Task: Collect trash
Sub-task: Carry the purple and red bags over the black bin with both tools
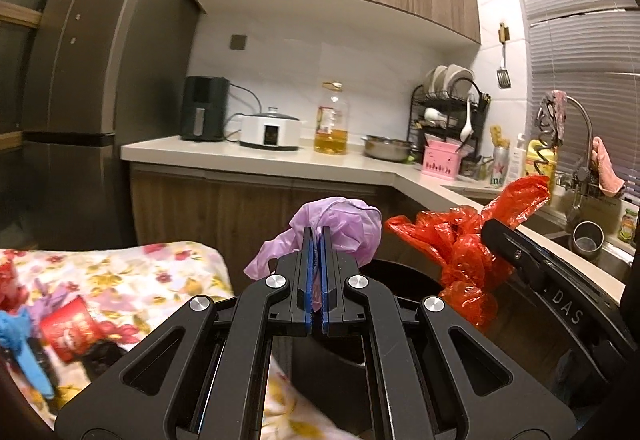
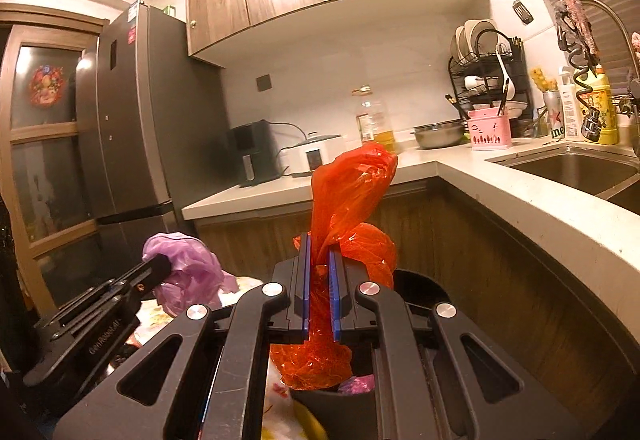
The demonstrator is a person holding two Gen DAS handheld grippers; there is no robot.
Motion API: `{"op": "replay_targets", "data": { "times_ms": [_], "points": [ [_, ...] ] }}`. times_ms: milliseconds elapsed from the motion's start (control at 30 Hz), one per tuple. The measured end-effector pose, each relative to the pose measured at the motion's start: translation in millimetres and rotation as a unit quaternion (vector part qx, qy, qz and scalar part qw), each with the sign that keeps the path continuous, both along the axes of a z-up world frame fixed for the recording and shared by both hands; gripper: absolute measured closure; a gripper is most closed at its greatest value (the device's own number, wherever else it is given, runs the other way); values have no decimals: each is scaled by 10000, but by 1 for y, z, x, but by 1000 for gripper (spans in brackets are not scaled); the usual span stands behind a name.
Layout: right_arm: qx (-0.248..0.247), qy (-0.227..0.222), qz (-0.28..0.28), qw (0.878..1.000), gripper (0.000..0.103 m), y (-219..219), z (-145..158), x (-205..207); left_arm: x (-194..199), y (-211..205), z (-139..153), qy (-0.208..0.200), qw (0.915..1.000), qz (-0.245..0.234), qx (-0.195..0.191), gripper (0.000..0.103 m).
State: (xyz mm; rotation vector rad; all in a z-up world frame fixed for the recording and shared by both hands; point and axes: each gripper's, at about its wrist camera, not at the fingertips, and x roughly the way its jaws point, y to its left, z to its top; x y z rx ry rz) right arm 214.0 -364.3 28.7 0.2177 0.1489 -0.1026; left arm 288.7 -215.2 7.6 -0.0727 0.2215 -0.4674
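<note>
Our left tool (image 1: 316, 236) clamps a crumpled lilac plastic bag (image 1: 348, 224), our right tool (image 2: 319, 260) a crinkled red plastic bag (image 2: 348, 195), both above the black bin (image 2: 424, 284); more litter waits on the floral cloth (image 1: 132, 268).

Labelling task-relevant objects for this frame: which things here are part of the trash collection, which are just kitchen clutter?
Job:
- left gripper, shut on purple plastic bag
- right gripper, shut on red plastic bag
- black bin below both
- scraps on the floral cloth

Clutter:
- oil bottle
- rice cooker
- dish rack
- fridge
</note>
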Motion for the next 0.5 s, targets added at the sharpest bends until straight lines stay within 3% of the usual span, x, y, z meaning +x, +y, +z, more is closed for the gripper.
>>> {"op": "replay_targets", "data": {
  "times_ms": [500],
  "points": [
    [55,104,-111,9999,94,-19,-11,25,41,-39,-16,244,9989,-404,-63,101]
  ]
}}
